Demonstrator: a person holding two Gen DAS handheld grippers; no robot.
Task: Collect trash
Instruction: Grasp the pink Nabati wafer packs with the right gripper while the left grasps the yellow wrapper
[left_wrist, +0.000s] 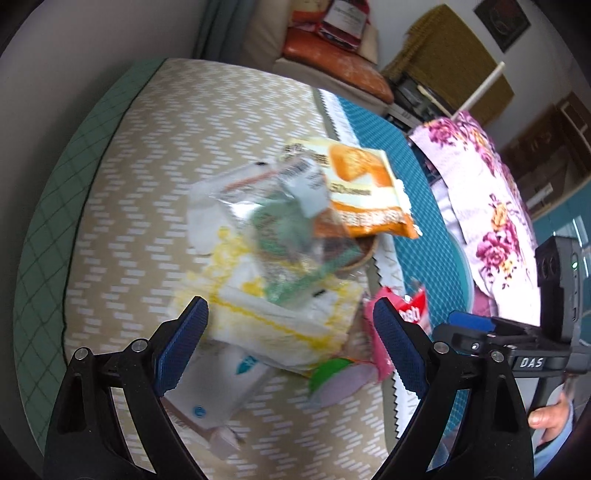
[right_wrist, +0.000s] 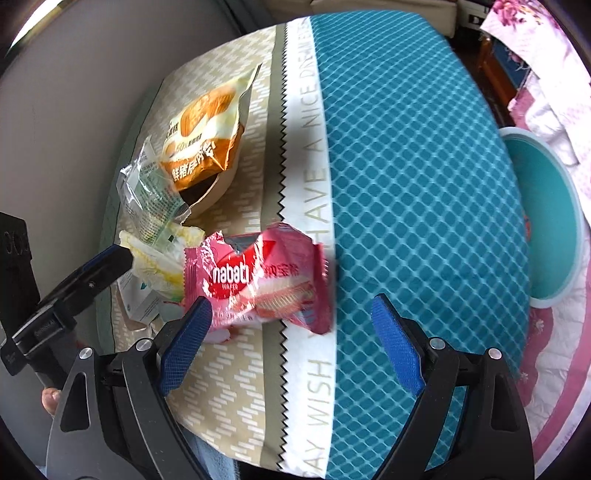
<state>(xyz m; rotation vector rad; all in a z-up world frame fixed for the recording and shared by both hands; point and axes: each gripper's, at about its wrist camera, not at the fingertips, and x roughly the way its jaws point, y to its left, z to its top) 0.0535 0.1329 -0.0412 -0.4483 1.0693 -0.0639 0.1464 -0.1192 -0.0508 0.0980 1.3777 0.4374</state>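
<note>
A pile of trash lies on a patterned cushion (left_wrist: 147, 184). It holds an orange snack bag (left_wrist: 369, 188), a clear green-printed wrapper (left_wrist: 291, 236), a white and yellow tissue (left_wrist: 280, 321), a white carton (left_wrist: 218, 384), a brown bowl (left_wrist: 364, 251) and a green-lidded cup (left_wrist: 332, 376). My left gripper (left_wrist: 291, 347) is open just above the tissue. A pink Nabati wafer wrapper (right_wrist: 258, 280) lies beside the pile. My right gripper (right_wrist: 291, 343) is open right in front of it. The orange bag (right_wrist: 203, 133) and clear wrapper (right_wrist: 151, 199) also show in the right wrist view.
The cushion's teal half (right_wrist: 424, 184) lies to the right. A teal round bin (right_wrist: 543, 218) stands beyond its right edge. A floral cloth (left_wrist: 484, 199) hangs at the right. A sofa with an orange cushion (left_wrist: 332, 62) is behind.
</note>
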